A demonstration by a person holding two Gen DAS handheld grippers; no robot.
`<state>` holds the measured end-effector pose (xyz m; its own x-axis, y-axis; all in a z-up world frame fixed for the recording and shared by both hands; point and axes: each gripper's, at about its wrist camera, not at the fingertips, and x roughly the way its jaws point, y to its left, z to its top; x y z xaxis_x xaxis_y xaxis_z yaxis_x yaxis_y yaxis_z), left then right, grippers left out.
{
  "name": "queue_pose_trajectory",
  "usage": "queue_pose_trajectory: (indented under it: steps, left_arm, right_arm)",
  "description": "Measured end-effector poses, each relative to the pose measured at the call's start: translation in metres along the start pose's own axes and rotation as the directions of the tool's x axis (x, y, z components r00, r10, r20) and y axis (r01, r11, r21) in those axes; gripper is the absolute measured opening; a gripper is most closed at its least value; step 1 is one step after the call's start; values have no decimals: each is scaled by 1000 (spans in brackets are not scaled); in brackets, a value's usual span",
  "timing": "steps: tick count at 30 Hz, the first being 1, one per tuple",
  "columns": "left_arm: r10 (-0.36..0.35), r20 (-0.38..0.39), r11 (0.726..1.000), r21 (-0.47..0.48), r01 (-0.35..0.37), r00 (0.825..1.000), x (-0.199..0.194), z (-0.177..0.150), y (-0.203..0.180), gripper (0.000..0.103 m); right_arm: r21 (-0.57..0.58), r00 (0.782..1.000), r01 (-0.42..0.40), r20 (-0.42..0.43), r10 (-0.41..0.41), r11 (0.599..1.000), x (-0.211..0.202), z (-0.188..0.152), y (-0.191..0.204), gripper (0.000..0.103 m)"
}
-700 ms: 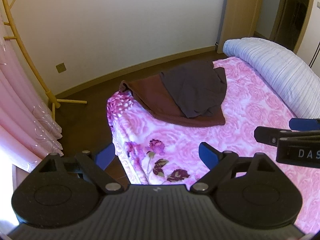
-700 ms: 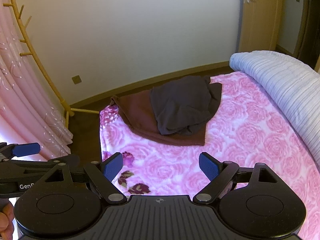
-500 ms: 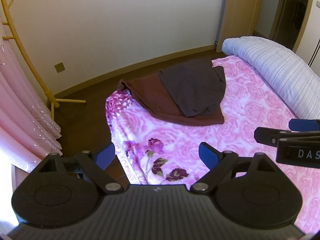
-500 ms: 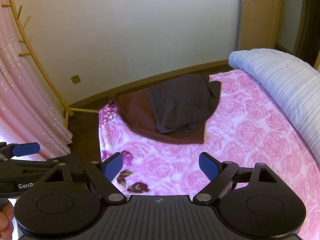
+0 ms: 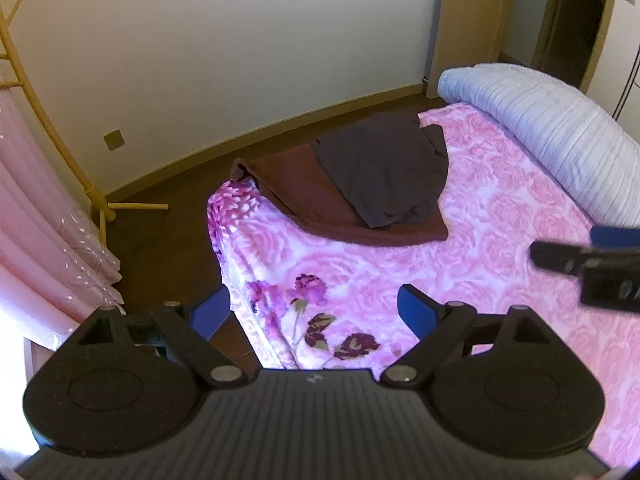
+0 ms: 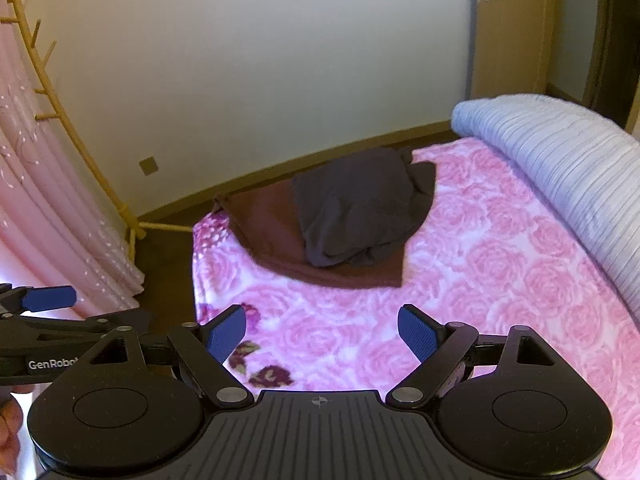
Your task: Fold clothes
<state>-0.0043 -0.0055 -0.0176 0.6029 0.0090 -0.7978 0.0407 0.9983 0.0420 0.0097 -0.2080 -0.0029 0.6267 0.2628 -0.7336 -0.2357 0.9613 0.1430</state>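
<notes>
While both claws, left [image 5: 314,310] and right [image 6: 322,334], hang spread and empty, the approach step is in hand: clothes [image 6: 360,208] heaped on bed [image 6: 500,280] corner, well ahead. Next: reach in, pinch grey top's edge.

Soft daylight, fisheye-curved edges, slight blur

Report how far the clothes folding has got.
Done: nothing visible. The dark grey garment lies crumpled on the flat brown garment at the far corner of the bed. In hand: nothing; left gripper and right gripper are open, short of the pile. Left: folding both.
</notes>
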Motion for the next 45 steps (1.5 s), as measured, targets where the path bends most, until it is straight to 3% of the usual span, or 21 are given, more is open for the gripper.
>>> queue_pose_trajectory:
  steps: [3,8,12,16,20,24,26,29,30,32,33,35,36,39,42,43,45]
  left_arm:
    - [4,-9,999,39,-4,1000,6,-1,0,89]
    - [-20,-15,990,142,22,1000,34,7,3,89]
    - [-89,2,953,291,85,996,79,26,0,88]
    - [-184,24,855,498,148,983,142,49,-15,88]
    - [-280,21,711,677,193,960,207,72,-31,87]
    - [-355,-47,605,750,268,934,291,84,-63,75]
    - [-364,-72,565,775,282,929,329,86,-82,73]
    - [-375,-103,484,826,289,921,374,83,-104,66]
    - [-377,-118,460,837,297,919,385,83,-109,50]
    - [-377,-152,425,848,317,914,396,84,-108,36]
    - [-388,-149,424,847,320,910,394,88,-103,21]
    - [-408,-133,432,843,319,903,387,97,-91,7]
    - [-413,-106,461,832,308,904,378,105,-79,5]
    - [-432,-62,582,743,331,900,349,132,-29,4]
    - [-408,-30,675,663,324,912,339,149,15,4]
    - [-407,-26,703,629,331,913,339,154,29,4]
    - [-417,-25,739,573,355,908,342,162,50,4]
  right_arm:
    - [24,999,15,39,-16,1000,-4,-1,-11,86]
    - [88,1000,-20,-6,20,996,11,-2,-32,86]
    - [58,999,7,-37,-4,998,37,1,-38,86]
    - [18,997,28,-69,-26,999,80,9,-42,86]
    - [63,993,55,-111,-47,997,140,26,-62,85]
    - [87,982,123,-153,-109,989,197,44,-89,85]
    - [107,975,154,-176,-133,982,220,50,-105,85]
    - [138,964,198,-208,-166,970,248,53,-131,85]
    - [141,960,207,-219,-173,968,255,54,-137,85]
    - [146,953,225,-239,-187,963,271,55,-150,85]
    - [145,951,229,-245,-189,962,276,57,-155,85]
    - [135,950,227,-247,-189,964,283,60,-160,85]
    - [118,953,218,-240,-185,969,285,63,-158,85]
    - [27,964,171,-209,-161,985,294,78,-151,85]
    - [-136,972,121,-187,-145,983,315,96,-139,85]
    - [-225,971,107,-184,-150,968,324,100,-132,85]
    - [-446,971,76,-171,-168,892,349,103,-114,85]
